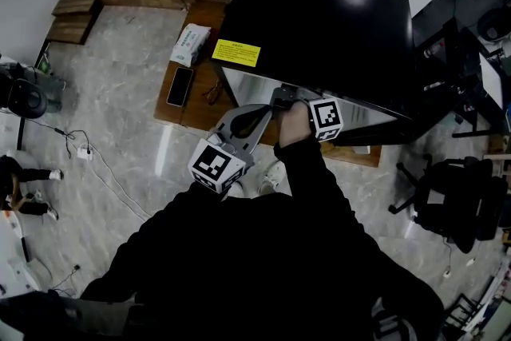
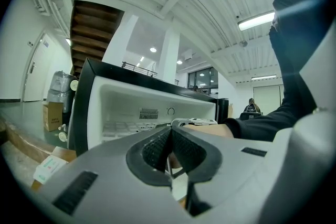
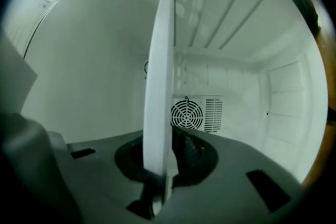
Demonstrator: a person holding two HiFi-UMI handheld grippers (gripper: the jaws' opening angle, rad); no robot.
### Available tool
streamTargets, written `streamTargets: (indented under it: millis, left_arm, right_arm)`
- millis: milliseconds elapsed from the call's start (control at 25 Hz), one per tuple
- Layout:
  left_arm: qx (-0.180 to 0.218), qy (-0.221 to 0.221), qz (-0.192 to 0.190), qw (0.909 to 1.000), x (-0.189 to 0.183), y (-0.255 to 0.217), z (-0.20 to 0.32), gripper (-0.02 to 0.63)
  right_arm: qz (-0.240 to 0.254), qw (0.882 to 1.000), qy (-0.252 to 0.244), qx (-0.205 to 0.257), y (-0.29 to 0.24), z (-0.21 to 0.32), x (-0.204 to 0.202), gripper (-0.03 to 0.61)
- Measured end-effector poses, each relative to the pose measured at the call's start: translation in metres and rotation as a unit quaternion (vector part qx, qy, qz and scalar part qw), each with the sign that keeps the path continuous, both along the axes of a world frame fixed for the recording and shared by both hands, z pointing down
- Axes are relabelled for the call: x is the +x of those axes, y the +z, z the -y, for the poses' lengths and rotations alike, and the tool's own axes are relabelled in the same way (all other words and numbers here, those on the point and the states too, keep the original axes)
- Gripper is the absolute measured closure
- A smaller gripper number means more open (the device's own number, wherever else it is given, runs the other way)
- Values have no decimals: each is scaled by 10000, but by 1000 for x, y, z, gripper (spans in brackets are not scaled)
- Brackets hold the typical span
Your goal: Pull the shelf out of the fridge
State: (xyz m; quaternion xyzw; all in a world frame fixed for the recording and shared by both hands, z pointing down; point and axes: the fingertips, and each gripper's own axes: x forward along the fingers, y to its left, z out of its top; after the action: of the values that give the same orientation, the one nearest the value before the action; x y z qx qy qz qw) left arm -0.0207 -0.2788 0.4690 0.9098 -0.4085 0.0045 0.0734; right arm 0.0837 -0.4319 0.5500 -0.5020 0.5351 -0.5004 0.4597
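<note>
From above, the black fridge [image 1: 319, 20] stands in front of me, its white inside [image 2: 131, 102] showing in the left gripper view. The white shelf [image 3: 163, 71] appears edge-on in the right gripper view, running away into the cavity. My right gripper [image 3: 160, 170] is inside the fridge, shut on the shelf's near edge, with the pads [image 3: 191, 157] against it. In the head view the right gripper [image 1: 286, 98] reaches under the fridge's top edge. My left gripper [image 2: 169, 132] is shut on nothing and hangs just outside the opening; from above, the left gripper [image 1: 259, 117] sits beside the right hand.
A round fan grille [image 3: 187, 114] sits in the fridge's back wall. A low wooden platform [image 1: 192, 112] left of the fridge carries a phone [image 1: 179, 85], glasses [image 1: 212, 92] and a tissue pack [image 1: 190, 44]. An office chair [image 1: 455, 204] stands at the right. Cables [image 1: 88, 156] lie on the floor.
</note>
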Motion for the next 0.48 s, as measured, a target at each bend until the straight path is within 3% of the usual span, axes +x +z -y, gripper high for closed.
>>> streamTargets:
  millis: [40, 480]
  left_arm:
    - [-6, -12, 8, 10000, -2, 0, 0, 607]
    - [49, -74, -5, 10000, -23, -6, -22, 607]
  right_arm:
    - [58, 10000, 49, 40, -2, 1, 0, 540]
    - [325, 9994, 133, -4, -3, -8, -3, 549]
